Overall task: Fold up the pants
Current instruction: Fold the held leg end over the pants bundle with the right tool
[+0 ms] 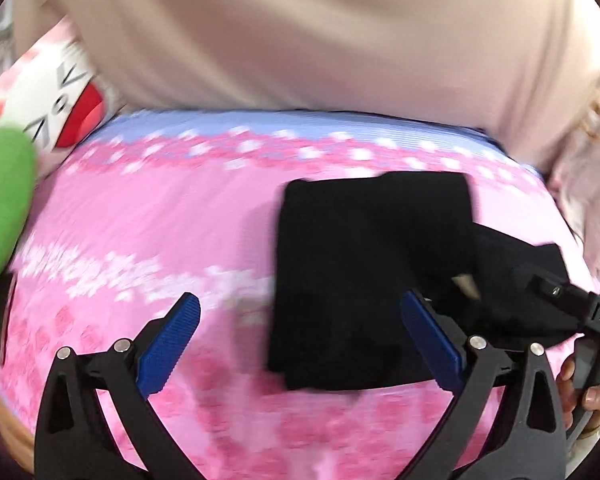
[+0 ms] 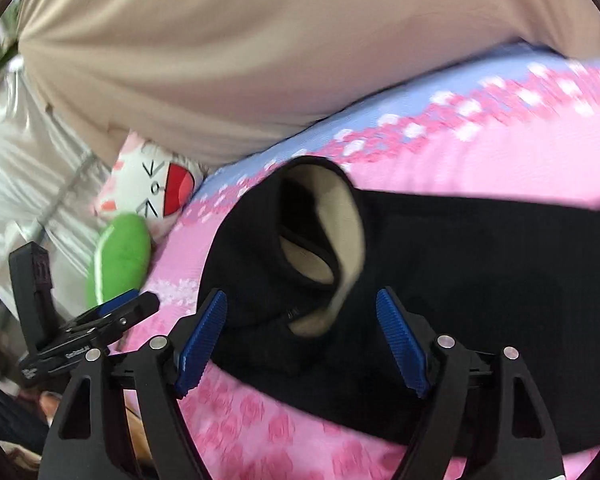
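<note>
The black pants [image 1: 364,276] sit folded into a compact bundle on the pink flowered bed cover [image 1: 140,220], with a waistband opening showing its cream lining [image 2: 340,220]. The left gripper [image 1: 300,340] and right gripper [image 2: 300,328] both hover over it, jaws spread wide apart, holding nothing. A green plush [image 2: 120,256] lies off beside the bed.
</note>
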The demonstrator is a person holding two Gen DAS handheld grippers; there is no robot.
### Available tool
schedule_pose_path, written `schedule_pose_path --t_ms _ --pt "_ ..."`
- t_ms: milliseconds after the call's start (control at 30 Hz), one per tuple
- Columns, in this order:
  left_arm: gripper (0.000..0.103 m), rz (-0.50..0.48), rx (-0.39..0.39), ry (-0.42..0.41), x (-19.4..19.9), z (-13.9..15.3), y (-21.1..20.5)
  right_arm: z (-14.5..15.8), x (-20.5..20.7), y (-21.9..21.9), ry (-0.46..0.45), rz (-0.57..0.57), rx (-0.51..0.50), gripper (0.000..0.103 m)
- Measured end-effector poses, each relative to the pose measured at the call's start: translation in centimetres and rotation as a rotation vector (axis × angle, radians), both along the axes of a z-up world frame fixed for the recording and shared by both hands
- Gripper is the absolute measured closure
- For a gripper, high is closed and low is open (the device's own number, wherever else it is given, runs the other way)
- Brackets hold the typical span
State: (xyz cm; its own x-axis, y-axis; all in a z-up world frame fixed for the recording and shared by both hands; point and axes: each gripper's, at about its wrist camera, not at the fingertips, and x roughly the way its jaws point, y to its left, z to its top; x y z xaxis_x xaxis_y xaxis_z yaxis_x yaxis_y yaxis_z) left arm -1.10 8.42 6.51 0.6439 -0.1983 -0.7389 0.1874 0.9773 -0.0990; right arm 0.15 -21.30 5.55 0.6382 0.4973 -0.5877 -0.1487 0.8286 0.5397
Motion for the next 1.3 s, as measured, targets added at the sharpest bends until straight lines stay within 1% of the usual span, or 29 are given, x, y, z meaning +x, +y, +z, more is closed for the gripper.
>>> schedule_pose_path --t_ms 67,100,133,167,200,233,333,367,433,467,500,533,567,600,633,667,700,733,767,833,900,967,1000,1033,1100,1133,1200,1267,1300 --pt "0.005 0.023 -0.022 0.012 0.2 -0.2 2.5 -0.3 1.8 1.7 0.006 0.048 -0.037 0.027" --pt "0.005 0.032 -0.026 0.014 0.1 -0.4 3.3 -0.8 3.0 2.7 0.014 0.047 -0.094 0.027" --pt "0.005 0.035 -0.026 0.015 0.5 -0.4 3.3 -1.2 3.7 3.3 0.021 0.054 -0.138 0.031" --pt "0.005 0.040 -0.024 0.016 0.9 -0.6 3.5 -2.0 4.7 4.2 0.041 0.080 -0.186 0.076" --pt "0.005 0.042 -0.024 0.017 0.7 -0.5 4.0 -2.7 5.7 5.0 0.101 0.124 -0.195 0.098" --pt "0.005 0.040 -0.024 0.012 0.7 -0.5 4.3 -2.5 5.9 5.5 0.145 0.159 -0.146 0.098" --pt "0.005 0.035 -0.042 -0.010 0.4 -0.3 5.4 2.1 4.0 6.6 0.060 0.258 -0.010 0.098" --pt "0.005 0.035 -0.045 -0.010 0.5 -0.4 5.4 4.3 3.0 6.6 0.036 0.287 0.065 0.098" --pt "0.005 0.030 -0.064 -0.008 0.8 -0.6 5.7 5.5 2.2 5.9 0.021 0.282 0.070 0.098" --pt "0.005 0.030 -0.066 -0.003 0.9 -0.8 5.6 4.8 2.3 5.1 0.044 0.235 0.041 0.098" --pt "0.005 0.032 -0.067 0.005 1.0 -1.1 5.6 3.0 2.6 4.0 0.098 0.171 -0.002 0.097" --pt "0.005 0.030 -0.069 0.012 1.1 -1.3 5.6 0.0 3.1 2.8 0.183 0.104 -0.067 0.095" --pt "0.005 0.029 -0.070 0.025 1.1 -1.7 5.5 -1.9 3.1 2.2 0.238 0.071 -0.104 0.088" --pt "0.005 0.026 -0.069 0.037 1.2 -2.0 5.5 -3.8 2.8 1.3 0.281 0.036 -0.081 0.088" --pt "0.005 0.021 -0.062 0.049 1.3 -2.4 5.4 -4.3 1.7 0.1 0.265 0.009 0.029 0.085" --pt "0.005 0.022 -0.056 0.053 1.3 -2.6 5.4 -4.0 0.9 -0.3 0.252 0.004 0.059 0.071" --pt "0.005 0.021 -0.049 0.056 1.4 -2.8 5.3 -3.4 0.2 -0.4 0.237 -0.003 0.049 0.053" --pt "0.005 0.014 -0.047 0.058 1.4 -2.9 5.2 -2.5 -1.0 -0.4 0.203 -0.019 0.021 0.044" --pt "0.005 0.011 -0.047 0.060 1.5 -3.0 5.1 -1.8 -1.8 -0.4 0.178 -0.019 0.008 0.040" --pt "0.005 0.007 -0.053 0.064 1.7 -3.3 4.9 -1.9 -2.6 0.2 0.188 0.009 0.013 0.040" --pt "0.005 0.005 -0.064 0.069 1.7 -3.5 4.7 -3.1 -2.6 0.9 0.217 0.040 0.043 0.040" --pt "0.005 0.005 -0.071 0.077 1.8 -3.7 4.7 -4.2 -1.6 2.5 0.247 0.040 0.022 0.040" --pt "0.005 0.007 -0.073 0.080 1.7 -3.7 4.6 -5.2 -0.9 2.9 0.271 0.031 0.036 0.039" --pt "0.005 0.002 -0.077 0.081 1.6 -3.7 4.7 -5.6 -0.5 3.0 0.278 0.022 0.073 0.038" --pt "0.005 0.000 -0.065 0.074 1.4 -3.6 4.8 -5.7 0.8 3.2 0.268 -0.002 0.143 0.031" --pt "0.005 0.003 -0.062 0.070 1.3 -3.5 4.9 -5.7 1.0 3.0 0.268 -0.004 0.172 0.029" --pt "0.005 0.017 -0.067 0.068 1.2 -3.3 5.4 -5.9 2.1 3.2 0.286 0.005 0.273 0.028" --pt "0.005 0.036 -0.072 0.067 1.2 -3.2 5.8 -6.0 2.6 3.9 0.311 0.029 0.314 0.028" --pt "0.005 0.045 -0.078 0.066 1.2 -3.2 6.1 -5.9 2.6 4.4 0.311 0.024 0.307 0.028"
